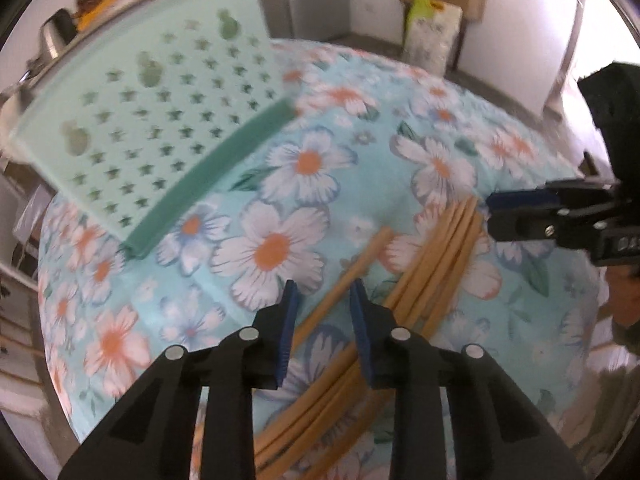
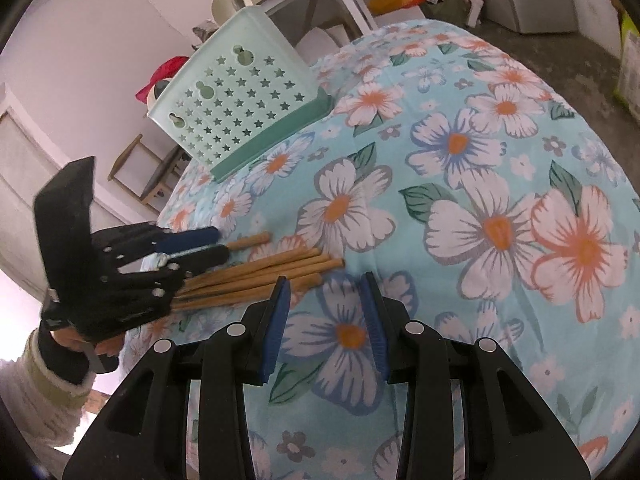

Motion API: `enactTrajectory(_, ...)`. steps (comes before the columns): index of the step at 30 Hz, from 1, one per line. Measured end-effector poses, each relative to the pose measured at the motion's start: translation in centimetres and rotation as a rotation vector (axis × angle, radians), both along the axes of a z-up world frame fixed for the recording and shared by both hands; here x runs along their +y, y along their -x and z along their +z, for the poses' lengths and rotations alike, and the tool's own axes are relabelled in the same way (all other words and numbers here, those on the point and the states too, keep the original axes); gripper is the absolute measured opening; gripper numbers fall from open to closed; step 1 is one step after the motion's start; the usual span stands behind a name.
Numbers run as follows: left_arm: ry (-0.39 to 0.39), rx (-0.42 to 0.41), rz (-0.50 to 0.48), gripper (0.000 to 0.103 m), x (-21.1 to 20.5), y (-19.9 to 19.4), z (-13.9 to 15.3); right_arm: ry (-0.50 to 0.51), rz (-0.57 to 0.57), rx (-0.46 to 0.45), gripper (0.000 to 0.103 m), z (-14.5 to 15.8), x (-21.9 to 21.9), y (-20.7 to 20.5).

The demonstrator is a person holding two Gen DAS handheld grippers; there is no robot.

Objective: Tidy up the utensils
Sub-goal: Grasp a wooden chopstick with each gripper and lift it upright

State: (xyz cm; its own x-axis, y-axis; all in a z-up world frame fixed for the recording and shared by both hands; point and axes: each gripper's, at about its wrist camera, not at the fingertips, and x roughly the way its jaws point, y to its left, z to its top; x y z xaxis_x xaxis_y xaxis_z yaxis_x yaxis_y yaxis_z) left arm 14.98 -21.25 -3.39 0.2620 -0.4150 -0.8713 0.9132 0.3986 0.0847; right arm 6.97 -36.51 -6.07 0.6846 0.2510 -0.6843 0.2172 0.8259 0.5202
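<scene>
Straddling single chopstick (image 1: 348, 276) with my left gripper (image 1: 324, 292), jaws spread, not pinching; right gripper (image 2: 326, 284) jaws spread, empty beside chopstick bundle (image 2: 276, 270); basket (image 2: 236, 96) beyond awaits.

Both views are bright with soft, even daylight, and shadows on the flowered worktop (image 2: 480, 168) are faint. In the left wrist view the mint basket (image 1: 160, 120) is smeared by motion blur, its star holes doubled, and a white glare burns out the wall at upper right. The right wrist view is sharper — a washed-out pink patch sits low on the left. Fisheye bending curves the worktop's edges, and dark vignette rims each frame.
</scene>
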Motion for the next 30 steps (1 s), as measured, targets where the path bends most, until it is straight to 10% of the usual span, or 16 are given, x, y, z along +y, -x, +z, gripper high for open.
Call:
enactTrajectory(14,-0.076,-0.064,-0.063,0.013,-3.0,0.3,0.0,-0.292,-0.046,0.043,0.036,-0.5,1.3,1.4)
enactTrajectory(30,0.397,0.104,0.349,0.007,6.2,-3.7,10.1,-0.506,-0.235,0.056,0.014,-2.7,-0.9,0.1)
